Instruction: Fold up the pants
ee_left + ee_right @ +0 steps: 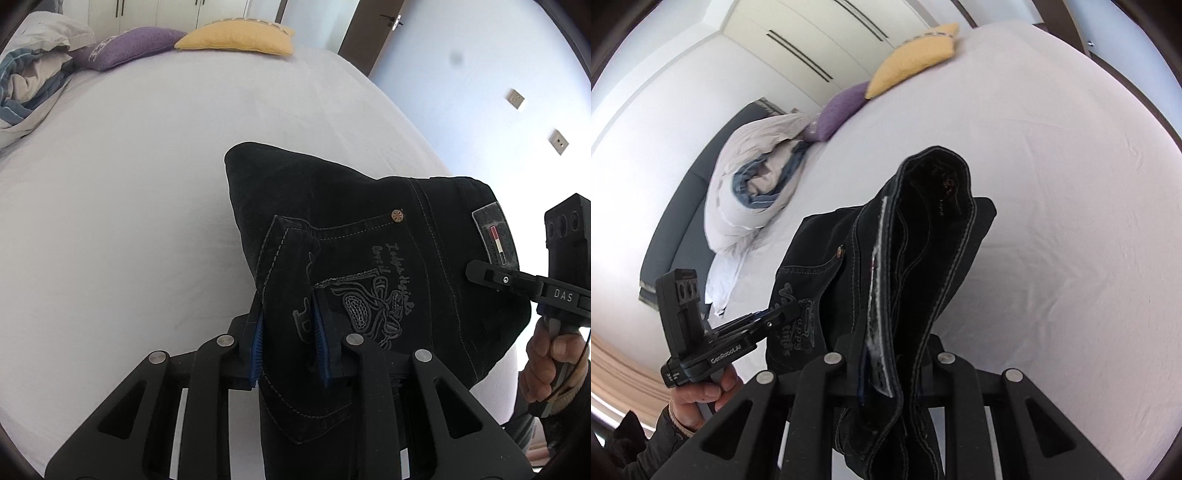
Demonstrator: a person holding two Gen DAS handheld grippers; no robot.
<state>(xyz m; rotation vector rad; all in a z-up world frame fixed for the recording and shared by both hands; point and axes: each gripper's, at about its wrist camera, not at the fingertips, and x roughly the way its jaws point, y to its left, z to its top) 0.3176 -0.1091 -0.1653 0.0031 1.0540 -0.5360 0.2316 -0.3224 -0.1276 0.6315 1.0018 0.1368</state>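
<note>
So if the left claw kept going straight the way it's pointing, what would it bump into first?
Probably the black jeans it already grips; past them, likely the white bed sheet, though depth is unclear.

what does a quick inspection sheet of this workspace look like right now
surface: bed with plain pale sheet, lightly creased
job's things: black pants, partly folded, embroidered back pocket showing
clutter: yellow cushion, purple cushion, bunched duvet at the bed's far side
grippers: left gripper and right gripper each shut on the pants
cables: thin dark cord by the right hand
surroundings: wardrobe doors, door, wall sockets
</note>
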